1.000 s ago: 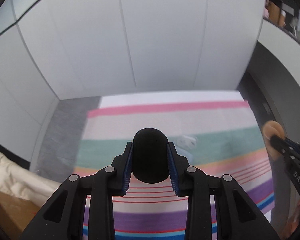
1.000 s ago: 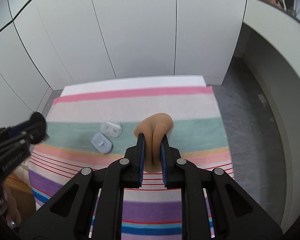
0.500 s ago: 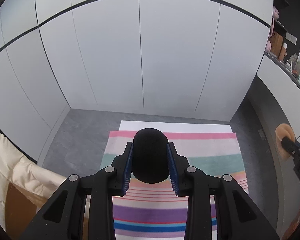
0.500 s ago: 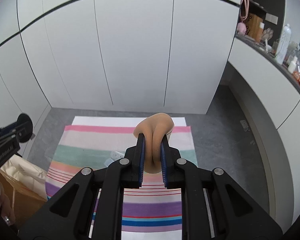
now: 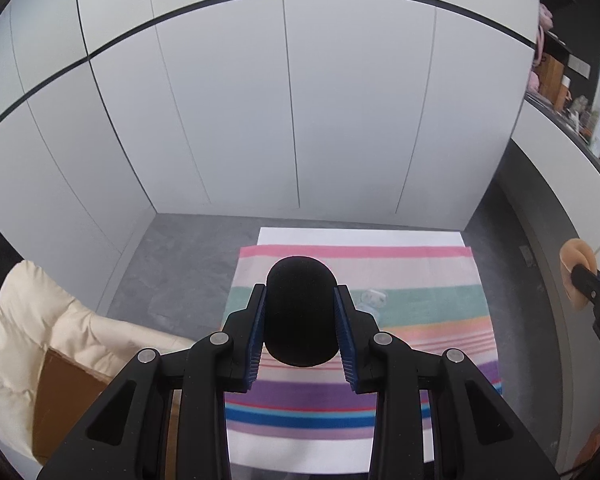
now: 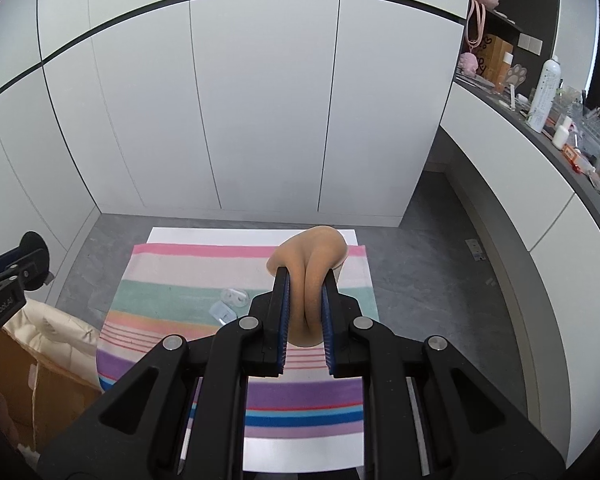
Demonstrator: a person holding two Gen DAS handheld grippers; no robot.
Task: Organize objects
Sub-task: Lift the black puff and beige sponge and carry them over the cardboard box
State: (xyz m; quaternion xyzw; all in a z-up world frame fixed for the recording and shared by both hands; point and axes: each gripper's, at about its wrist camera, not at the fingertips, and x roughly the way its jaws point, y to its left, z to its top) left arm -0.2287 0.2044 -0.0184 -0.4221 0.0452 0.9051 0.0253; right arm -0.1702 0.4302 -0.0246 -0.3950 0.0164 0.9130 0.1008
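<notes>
Two soft pieces are off the striped cloth (image 6: 172, 280) at once: the left gripper (image 5: 300, 320) is closed on a black foam piece (image 5: 300, 312), its pads pressing both sides, and the right gripper (image 6: 304, 316) is clamped hard on a tan sponge (image 6: 310, 276), which folds and bulges between the pads. Each is held in the air above the cloth, near its middle.

The step in hand looks like carrying both pieces to wherever they belong. To do it well, keep both grips firm and even, since foam this soft can creep out of a pinch. The tan sponge is already squeezed nearly flat, so no tighter. Keep the two grippers well apart so that the pieces do not knock together. Where they should go I cannot tell; the two clear plastic shells (image 6: 230, 304) lying on the green stripe, left of the tan sponge, may be their cases.

The cloth lies on a white sheet (image 6: 220, 234) on a grey floor (image 6: 412, 272). White cupboard doors (image 6: 260, 120) close the far side. At the left stands a cardboard box (image 5: 60, 392) draped with a cream padded cover (image 5: 28, 320). On the right runs a curved worktop (image 6: 512, 116) crowded with bottles and small items.
</notes>
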